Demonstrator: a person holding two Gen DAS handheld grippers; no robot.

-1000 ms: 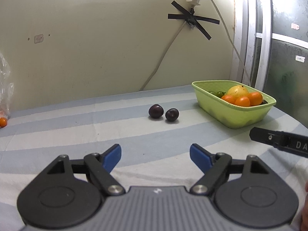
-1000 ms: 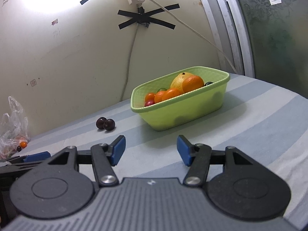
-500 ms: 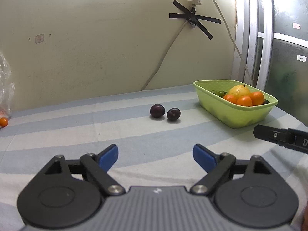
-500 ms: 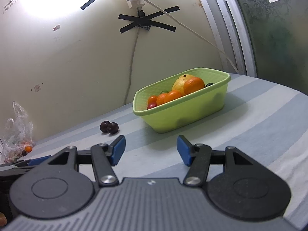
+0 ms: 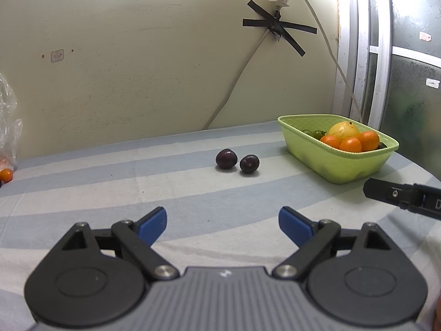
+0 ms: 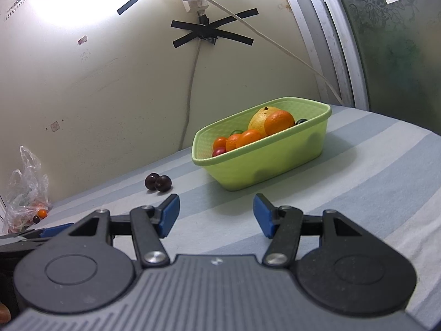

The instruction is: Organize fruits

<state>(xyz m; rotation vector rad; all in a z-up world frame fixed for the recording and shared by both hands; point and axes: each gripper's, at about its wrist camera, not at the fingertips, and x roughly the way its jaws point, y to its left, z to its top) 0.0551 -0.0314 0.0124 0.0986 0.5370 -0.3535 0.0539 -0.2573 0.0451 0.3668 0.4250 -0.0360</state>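
Two dark plums [image 5: 226,159] [image 5: 249,163] lie side by side on the striped cloth, well ahead of my left gripper [image 5: 222,225], whose jaws are opening with nothing between them. A light green basket [image 5: 355,162] at the right holds oranges [image 5: 350,144], a yellow fruit and small green ones. In the right wrist view the same basket [image 6: 264,162] stands ahead of my right gripper [image 6: 216,215], which is open and empty; the plums [image 6: 158,182] lie to its left. The right gripper's finger [image 5: 386,193] shows at the left view's right edge.
A clear plastic bag [image 6: 24,187] with small orange fruits sits at the far left by the wall; one small orange [image 5: 6,175] lies beside it. A cable [image 5: 234,82] taped to the wall runs down behind the table. A frosted door [image 6: 391,41] stands at the right.
The left gripper's blue pads have spread wider apart. The right gripper keeps the same gap. Both views shifted only slightly.
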